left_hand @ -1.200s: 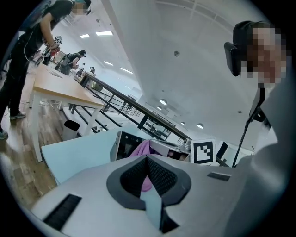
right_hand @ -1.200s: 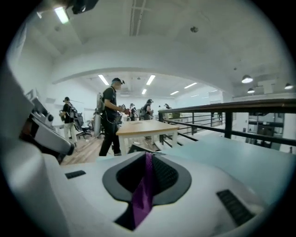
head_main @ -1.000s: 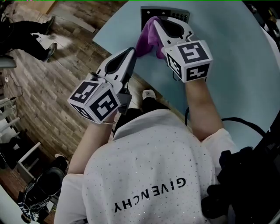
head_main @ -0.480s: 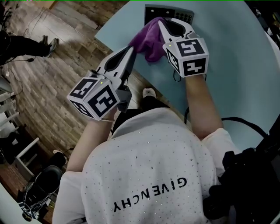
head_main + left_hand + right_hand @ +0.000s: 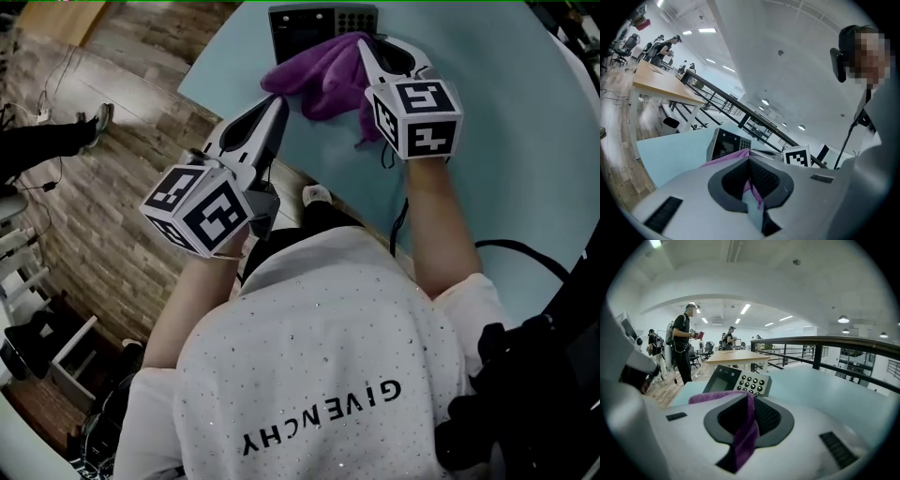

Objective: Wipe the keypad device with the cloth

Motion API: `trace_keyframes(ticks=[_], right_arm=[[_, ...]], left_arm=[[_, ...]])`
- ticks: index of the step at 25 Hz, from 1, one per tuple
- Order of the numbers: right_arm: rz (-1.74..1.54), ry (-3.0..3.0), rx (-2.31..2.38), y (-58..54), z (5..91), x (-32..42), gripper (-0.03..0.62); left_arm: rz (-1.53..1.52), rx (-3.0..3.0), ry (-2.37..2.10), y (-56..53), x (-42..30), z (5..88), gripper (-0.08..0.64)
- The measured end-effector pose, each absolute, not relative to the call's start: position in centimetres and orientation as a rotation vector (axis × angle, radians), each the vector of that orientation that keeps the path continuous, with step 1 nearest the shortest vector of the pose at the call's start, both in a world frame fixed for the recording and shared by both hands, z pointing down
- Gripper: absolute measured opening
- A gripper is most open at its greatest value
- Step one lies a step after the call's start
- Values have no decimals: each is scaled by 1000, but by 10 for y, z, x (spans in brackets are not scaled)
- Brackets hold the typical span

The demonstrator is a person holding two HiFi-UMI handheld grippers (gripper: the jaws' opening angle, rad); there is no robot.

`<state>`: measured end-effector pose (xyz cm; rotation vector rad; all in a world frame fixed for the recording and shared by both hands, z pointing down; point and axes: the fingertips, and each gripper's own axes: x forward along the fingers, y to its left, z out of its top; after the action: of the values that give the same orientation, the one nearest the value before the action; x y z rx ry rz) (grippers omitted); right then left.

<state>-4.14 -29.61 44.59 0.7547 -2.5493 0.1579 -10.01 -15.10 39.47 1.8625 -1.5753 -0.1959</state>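
Gripping a purple cloth [image 5: 323,80] between them, the left gripper [image 5: 277,99] and right gripper [image 5: 362,42] each clamp an edge; the keypad device [image 5: 314,19] lies just beyond both tips.

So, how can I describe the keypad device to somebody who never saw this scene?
On the pale blue round table, just beyond the crumpled purple cloth, sits a dark rectangular keypad device. Unlike the soft cloth, it is a hard box with a screen at left and round buttons at right.
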Motion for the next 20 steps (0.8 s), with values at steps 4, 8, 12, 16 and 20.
trace_keyframes(ticks=[4, 8, 12, 16, 20], right_arm=[[214, -2517, 816, -307, 459, -17, 44], [322, -2526, 879, -312, 462, -8, 43], [335, -2639, 865, -304, 440, -32, 41], [335, -2707, 685, -280, 443, -77, 41], [348, -2729, 502, -256, 458, -116, 43]], left_arm=[[-197, 1875, -1560, -154, -90, 397, 2], [-199, 1872, -1574, -153, -92, 397, 2], [-207, 1847, -1605, -146, -100, 393, 2], [-219, 1813, -1640, -143, -109, 393, 2], [-219, 1787, -1672, -142, -115, 397, 2]])
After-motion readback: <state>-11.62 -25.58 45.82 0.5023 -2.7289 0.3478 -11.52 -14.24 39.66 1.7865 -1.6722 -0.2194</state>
